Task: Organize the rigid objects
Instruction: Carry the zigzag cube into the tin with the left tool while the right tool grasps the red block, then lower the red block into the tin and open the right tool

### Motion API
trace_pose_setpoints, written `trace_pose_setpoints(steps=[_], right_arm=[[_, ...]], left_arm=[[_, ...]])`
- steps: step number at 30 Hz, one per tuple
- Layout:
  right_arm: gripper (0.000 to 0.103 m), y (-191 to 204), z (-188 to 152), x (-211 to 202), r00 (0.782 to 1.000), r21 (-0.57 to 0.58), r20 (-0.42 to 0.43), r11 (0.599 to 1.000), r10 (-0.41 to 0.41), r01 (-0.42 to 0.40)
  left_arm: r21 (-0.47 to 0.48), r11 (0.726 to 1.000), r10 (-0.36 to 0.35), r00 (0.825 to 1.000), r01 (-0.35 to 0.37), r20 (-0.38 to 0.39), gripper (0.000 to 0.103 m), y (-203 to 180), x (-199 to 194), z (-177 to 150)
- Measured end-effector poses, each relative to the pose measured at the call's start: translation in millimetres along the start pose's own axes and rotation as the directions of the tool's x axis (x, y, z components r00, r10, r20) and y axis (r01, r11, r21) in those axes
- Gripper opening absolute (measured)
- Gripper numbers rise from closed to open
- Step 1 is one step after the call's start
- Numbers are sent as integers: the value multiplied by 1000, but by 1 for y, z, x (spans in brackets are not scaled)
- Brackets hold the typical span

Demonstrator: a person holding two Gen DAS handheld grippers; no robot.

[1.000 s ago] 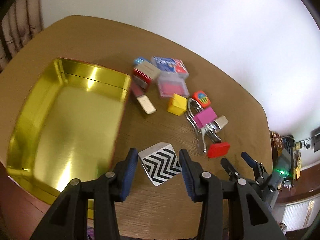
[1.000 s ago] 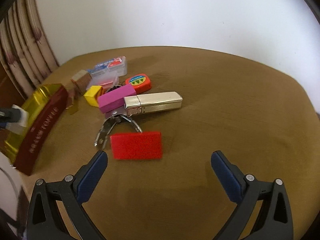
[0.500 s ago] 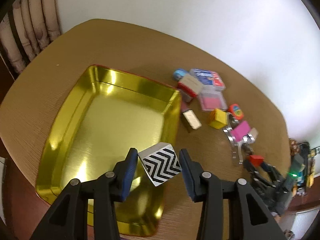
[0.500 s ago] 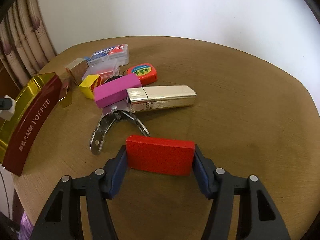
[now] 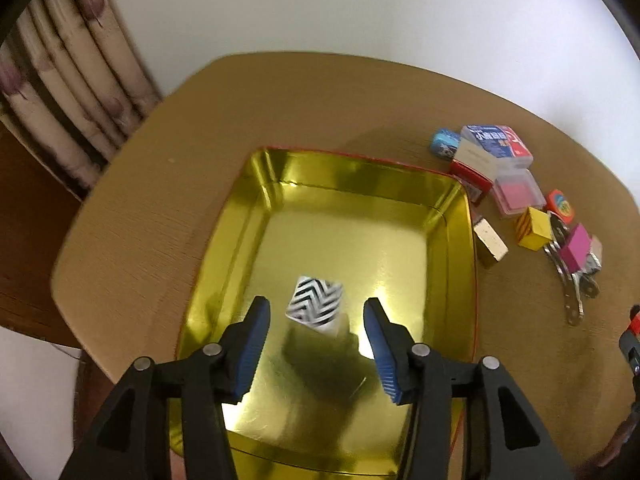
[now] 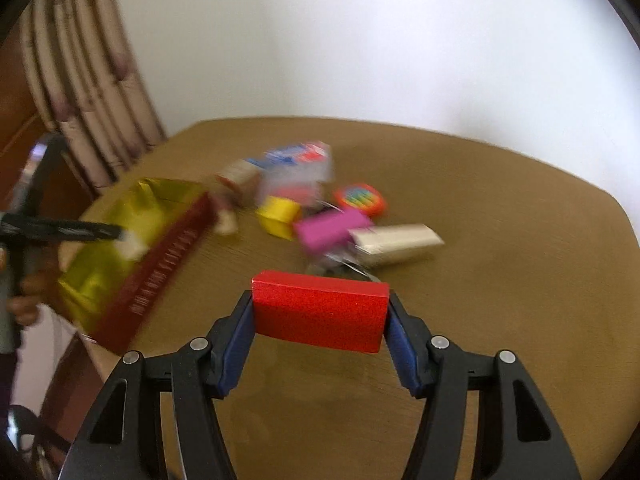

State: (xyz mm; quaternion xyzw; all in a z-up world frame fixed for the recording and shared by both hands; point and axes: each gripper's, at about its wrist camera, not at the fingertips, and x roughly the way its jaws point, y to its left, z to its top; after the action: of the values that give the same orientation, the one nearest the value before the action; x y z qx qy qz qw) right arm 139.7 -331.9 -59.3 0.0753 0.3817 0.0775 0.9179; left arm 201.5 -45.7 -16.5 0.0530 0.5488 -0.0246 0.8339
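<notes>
In the left wrist view a black-and-white zigzag cube [image 5: 316, 310] is blurred inside the gold tin tray [image 5: 256, 200], free of the pads. My left gripper [image 5: 318, 320] hangs over the tray with its jaws opening and clear gaps on both sides of the cube. In the right wrist view my right gripper [image 6: 320, 312] is shut on a red block [image 6: 320, 310], held above the brown table [image 6: 500, 280]. The tray [image 6: 104, 264] with its dark red side shows at the left, with the left gripper [image 6: 80, 232] over it.
Beside the tray lie a gold block [image 5: 490, 242], a yellow cube [image 5: 532, 228], a pink block [image 5: 576, 246], metal clippers [image 5: 572, 292], an orange tape measure [image 5: 560, 204], clear cases [image 5: 516, 192] and a blue tin [image 5: 444, 142]. A curtain [image 5: 68, 96] hangs at the left.
The left gripper moved over the tray and let go of the zigzag cube, which dropped into it. The right gripper closed on the red block and lifted it off the table.
</notes>
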Motion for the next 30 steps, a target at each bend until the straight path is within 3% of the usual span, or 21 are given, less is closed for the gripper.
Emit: trace_pose_setpoints(steps=[4,7,10,17,24,30], right_arm=[[58,47,19,-6,995,-61,15,994,96,-95],[58,85,34,0,987,-119,6,980,159,-157],[58,122,49,18,980,-177,-18,964,199,-199],[58,180,73,95,975,-257,-130,944,180,-209],[58,218,64,129,957,-343,-259,914,128,-215],[58,233,60,160,945,-367,-317,909,77,-197]], left_arm=[[-47,999,9,1000,-8,19,50,14,-7,-6],[-148,989,-9,998,18,55,50,39,-24,-26],[-218,976,16,996,5,92,51,62,-39,-52],[-223,966,171,971,-132,165,51,88,-57,-99],[-300,950,148,970,-86,193,52,115,-60,-108],[-271,958,147,973,-94,179,52,110,-52,-109]])
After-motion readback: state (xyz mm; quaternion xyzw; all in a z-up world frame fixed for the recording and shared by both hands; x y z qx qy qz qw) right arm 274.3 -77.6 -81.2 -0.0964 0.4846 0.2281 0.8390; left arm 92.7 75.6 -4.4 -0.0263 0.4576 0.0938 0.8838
